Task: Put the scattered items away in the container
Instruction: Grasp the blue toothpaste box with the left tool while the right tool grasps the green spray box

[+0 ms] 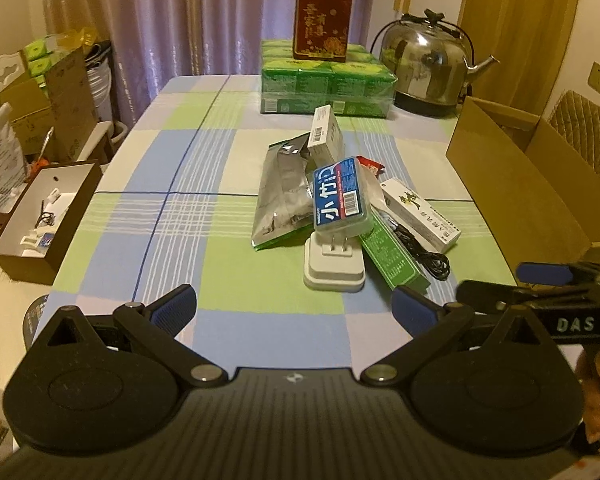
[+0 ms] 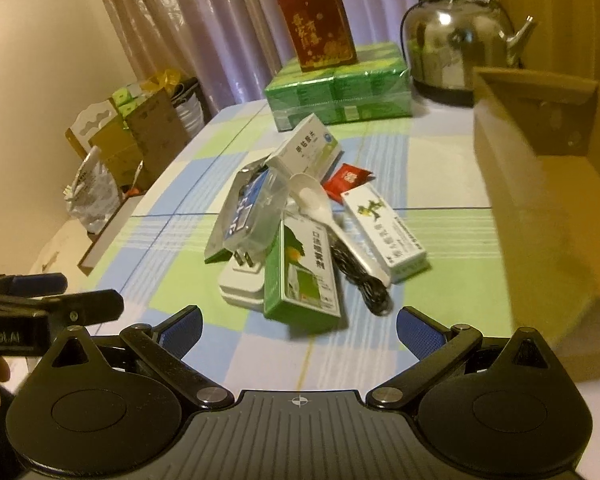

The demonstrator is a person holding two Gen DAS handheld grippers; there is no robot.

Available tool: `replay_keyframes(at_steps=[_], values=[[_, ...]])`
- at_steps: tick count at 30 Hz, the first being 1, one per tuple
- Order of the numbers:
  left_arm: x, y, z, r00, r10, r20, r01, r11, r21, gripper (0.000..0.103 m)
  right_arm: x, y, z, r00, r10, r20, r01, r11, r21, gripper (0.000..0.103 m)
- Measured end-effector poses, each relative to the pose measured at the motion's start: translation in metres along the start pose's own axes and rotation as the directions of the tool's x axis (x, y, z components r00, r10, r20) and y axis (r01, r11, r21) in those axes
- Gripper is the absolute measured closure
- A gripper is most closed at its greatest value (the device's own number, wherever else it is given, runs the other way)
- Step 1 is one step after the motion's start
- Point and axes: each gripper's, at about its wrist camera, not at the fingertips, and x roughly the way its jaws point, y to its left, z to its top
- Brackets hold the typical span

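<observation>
A pile of small items lies mid-table on the checked cloth. It includes a silver foil bag point(image 1: 280, 196), a clear case with a blue label point(image 1: 340, 198), a white plug adapter point(image 1: 334, 266), a green carton point(image 2: 304, 272), a white spoon point(image 2: 312, 200), a black cable point(image 2: 364, 276), a white carton with a green figure point(image 2: 384, 228), another white carton point(image 2: 306, 150) and a red packet point(image 2: 348, 178). An open cardboard box point(image 2: 540, 200) stands at the table's right side. My left gripper point(image 1: 294, 308) and right gripper point(image 2: 300, 330) hover short of the pile, both open and holding nothing.
At the far end sit a green wrapped multipack point(image 1: 324, 84) with a dark red box point(image 1: 322, 20) on top, and a steel kettle point(image 1: 428, 68). Left of the table stand a brown open box point(image 1: 44, 216) of small parts, cartons and bags.
</observation>
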Motion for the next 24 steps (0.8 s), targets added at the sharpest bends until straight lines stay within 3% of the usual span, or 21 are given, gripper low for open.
replay_keyframes(at_steps=[5, 7, 9, 14, 24], values=[[0.021, 0.007, 0.011, 1.000, 0.007, -0.012, -0.007, 1.000, 0.009, 0.001, 0.030, -0.009, 0.009, 0.999, 0.022, -0.026, -0.022, 1.000, 0.009, 0.002], [0.029, 0.012, 0.014, 1.000, 0.011, -0.017, -0.011, 1.000, 0.004, 0.001, 0.042, -0.014, 0.011, 0.999, 0.031, -0.042, -0.030, 0.999, 0.024, 0.014], [0.037, 0.016, 0.016, 1.000, 0.015, -0.023, -0.015, 1.000, -0.004, 0.001, 0.054, -0.020, 0.012, 0.997, 0.044, -0.062, -0.041, 0.998, 0.045, 0.020], [0.053, 0.024, 0.017, 0.999, 0.018, -0.036, -0.019, 1.000, -0.020, 0.001, 0.074, -0.025, 0.016, 0.993, 0.079, -0.085, -0.074, 0.995, 0.060, 0.024], [0.072, 0.031, 0.018, 0.999, -0.004, -0.040, 0.003, 0.999, -0.034, 0.001, 0.090, -0.027, 0.020, 0.991, 0.090, -0.097, -0.081, 0.992, 0.094, 0.046]])
